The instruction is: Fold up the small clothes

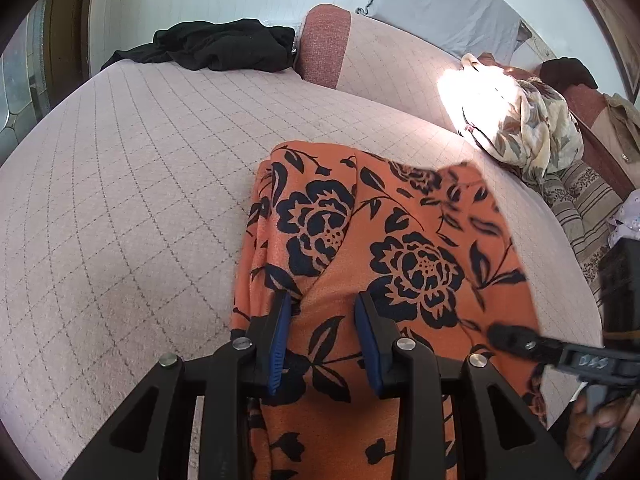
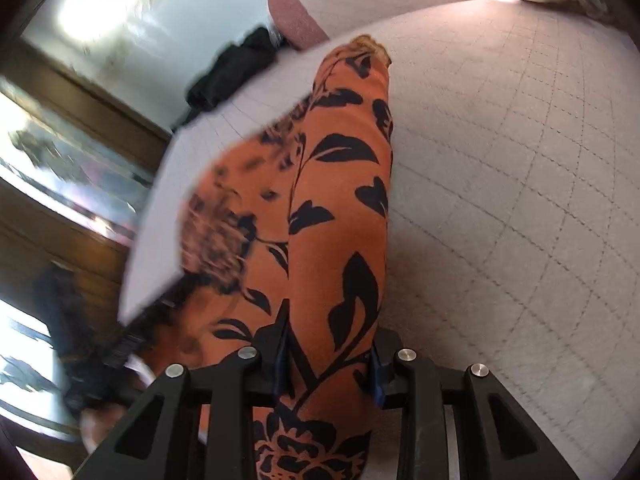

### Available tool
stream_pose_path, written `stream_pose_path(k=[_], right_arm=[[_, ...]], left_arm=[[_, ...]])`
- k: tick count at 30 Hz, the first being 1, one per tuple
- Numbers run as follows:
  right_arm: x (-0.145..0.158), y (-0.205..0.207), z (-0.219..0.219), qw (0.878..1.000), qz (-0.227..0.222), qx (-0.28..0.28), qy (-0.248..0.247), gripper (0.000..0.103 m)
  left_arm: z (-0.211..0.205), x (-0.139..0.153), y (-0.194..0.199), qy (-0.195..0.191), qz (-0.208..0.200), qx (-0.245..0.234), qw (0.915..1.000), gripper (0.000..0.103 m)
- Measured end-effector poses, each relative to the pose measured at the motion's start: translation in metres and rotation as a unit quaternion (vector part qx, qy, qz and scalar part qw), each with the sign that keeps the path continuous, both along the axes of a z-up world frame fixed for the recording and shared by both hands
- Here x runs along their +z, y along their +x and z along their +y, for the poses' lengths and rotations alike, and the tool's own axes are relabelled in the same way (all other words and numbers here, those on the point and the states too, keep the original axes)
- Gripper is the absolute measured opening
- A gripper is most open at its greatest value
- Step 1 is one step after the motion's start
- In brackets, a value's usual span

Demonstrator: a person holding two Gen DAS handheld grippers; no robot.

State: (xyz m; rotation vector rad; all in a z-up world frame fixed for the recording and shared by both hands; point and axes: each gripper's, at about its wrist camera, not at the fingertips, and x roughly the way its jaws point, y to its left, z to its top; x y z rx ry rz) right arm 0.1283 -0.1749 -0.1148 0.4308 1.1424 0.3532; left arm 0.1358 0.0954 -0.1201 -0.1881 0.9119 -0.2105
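Lying across the far left of the pale quilted bed cover (image 1: 132, 184), a crumpled black garment (image 1: 224, 46) sat well apart from everything else; just right of it rose a pinkish cushion (image 1: 324, 48); nearer the camera the left gripper (image 1: 323, 320) stood with its blue pads (image 1: 280, 340) set narrowly apart over the orange floral garment (image 1: 400, 240), cloth lying between them, though whether they pinched it I cannot tell; that garment lay in a long folded strip on the cover, running away from the camera; further right a cream leaf-print cloth (image 1: 524, 128) was heaped in bright sun; at the right edge the right gripper (image 1: 508, 336) reached the orange fabric's border; in its own blurred view the right gripper (image 2: 328, 344) was clamped on a raised fold of the orange floral garment (image 2: 340, 184)
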Motion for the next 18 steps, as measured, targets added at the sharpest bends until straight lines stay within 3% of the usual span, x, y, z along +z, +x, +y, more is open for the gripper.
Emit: stream_pose_path(k=[2, 4, 8, 11, 12, 13, 14, 16, 18], right_arm=[[-0.005, 0.003, -0.01, 0.999, 0.009, -0.02, 0.034, 0.047], [0.001, 0.005, -0.017, 0.997, 0.019, -0.028, 0.065, 0.066], [0.017, 0.021, -0.047, 0.986, -0.012, -0.091, 0.139, 0.077], [0.004, 0.057, -0.054, 0.98, 0.01, -0.115, 0.164, 0.077], [-0.004, 0.066, -0.057, 0.978, 0.024, -0.112, 0.177, 0.074], [-0.011, 0.075, -0.056, 0.976, 0.036, -0.107, 0.187, 0.048], [-0.014, 0.083, -0.053, 0.979, 0.038, -0.098, 0.176, 0.036], [-0.011, 0.082, -0.047, 0.985, 0.023, -0.089, 0.149, 0.027], [-0.009, 0.079, -0.039, 0.992, 0.005, -0.078, 0.102, 0.027]], left_arm=[[-0.002, 0.0, -0.001, 0.009, -0.004, 0.0, 0.9999, 0.035], [-0.003, 0.001, -0.002, 0.013, -0.006, -0.001, 0.9999, 0.035], [-0.005, 0.001, -0.003, 0.014, -0.006, 0.001, 0.9999, 0.035], [-0.007, 0.001, -0.002, 0.016, -0.006, 0.002, 0.9998, 0.035], [-0.006, 0.001, -0.002, 0.015, -0.007, 0.002, 0.9999, 0.035], [-0.006, 0.001, -0.002, 0.014, -0.007, 0.002, 0.9999, 0.035], [-0.005, 0.0, -0.002, 0.011, -0.007, 0.001, 0.9999, 0.035], [-0.004, 0.0, -0.002, 0.008, -0.007, 0.0, 0.9999, 0.035], [-0.005, 0.0, -0.002, 0.008, -0.008, -0.001, 0.9999, 0.035]])
